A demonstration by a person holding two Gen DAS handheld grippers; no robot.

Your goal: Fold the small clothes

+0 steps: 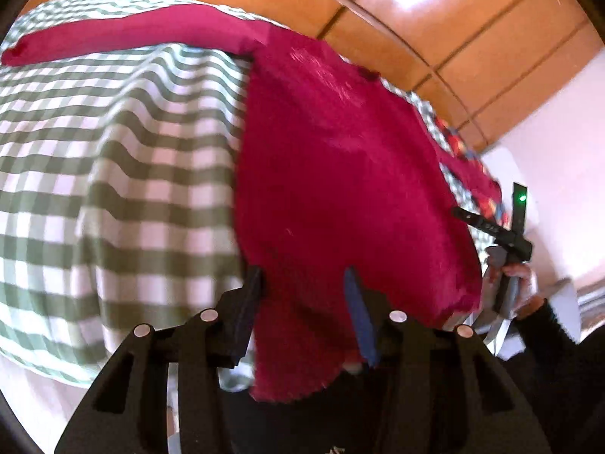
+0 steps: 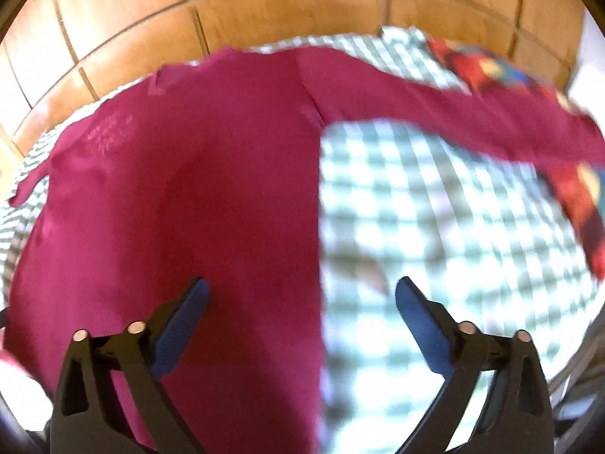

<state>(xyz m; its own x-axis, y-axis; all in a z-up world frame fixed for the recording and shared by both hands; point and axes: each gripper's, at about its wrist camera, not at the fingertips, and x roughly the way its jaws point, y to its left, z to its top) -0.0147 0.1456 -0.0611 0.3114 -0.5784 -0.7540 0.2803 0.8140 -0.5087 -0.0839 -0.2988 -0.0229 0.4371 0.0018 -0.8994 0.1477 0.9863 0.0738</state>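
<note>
While the left gripper (image 1: 302, 283) straddles the hem of the crimson long-sleeved knit top (image 1: 340, 159), part-open and not yet pinching, the right gripper (image 2: 302, 295) hangs wide, empty.

Spread on the green-and-white checked cloth (image 1: 113, 151), the top could bunch if only one layer gets caught.

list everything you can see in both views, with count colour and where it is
shirt: one, dark pink, long-sleeved, spread flat on the cloth, one sleeve stretched out sideways
checked cloth: one, green and white, covering the surface under the shirt
patterned garment: one, red with blue and yellow, at the cloth's far edge
floor: orange-brown tiles, beyond the cloth
left gripper: one, black, over the shirt's near hem
right gripper: one, black with blue pads, jaws wide, above the shirt's side edge
hand: one, dark sleeve, holding the right gripper
</note>
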